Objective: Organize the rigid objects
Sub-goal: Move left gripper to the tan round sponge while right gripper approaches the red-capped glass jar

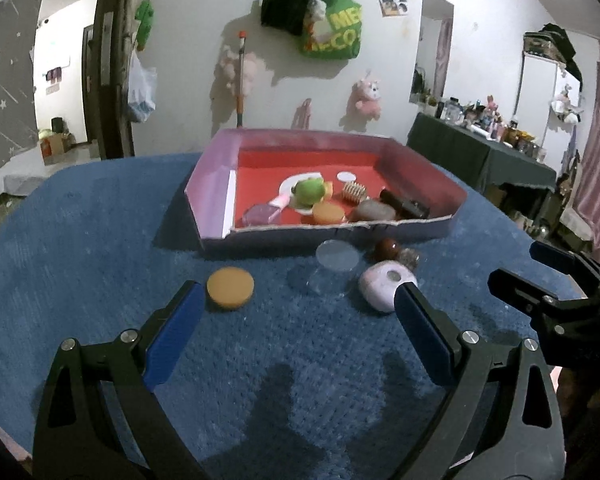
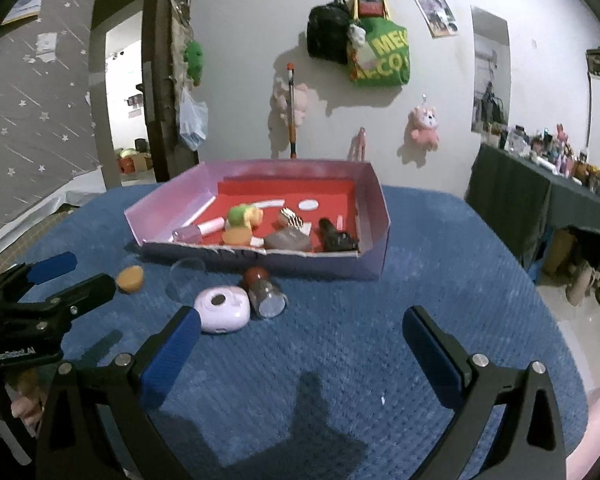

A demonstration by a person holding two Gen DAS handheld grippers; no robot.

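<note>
**Both grippers wide open, four pieces waiting outside the tray**

The left gripper (image 1: pixel 298 300) hangs over the blue cloth (image 1: pixel 80 260) with its jaws spread wide and nothing between the pads. The right gripper (image 2: pixel 302 322) is just as wide, just as empty.

And the loose pieces? All bunched on the cloth just outside the near wall of the pink-walled tray (image 1: pixel 216 184). There is the orange disc (image 1: pixel 230 288), lying flat toward the left. The clear cup (image 1: pixel 332 266) stands close to the tray wall. The lilac case (image 1: pixel 384 284) lies just beside the left gripper's right finger, and the small jar with the brown cap (image 2: pixel 262 290) lies on its side behind the case.

The disc looks light and stiff; a pinch across its rim should do. The cup seems thin and slick, so a gentle squeeze on its wall. The rounded case may squirt out; its flatter sides look safest. The jar could roll.
</note>
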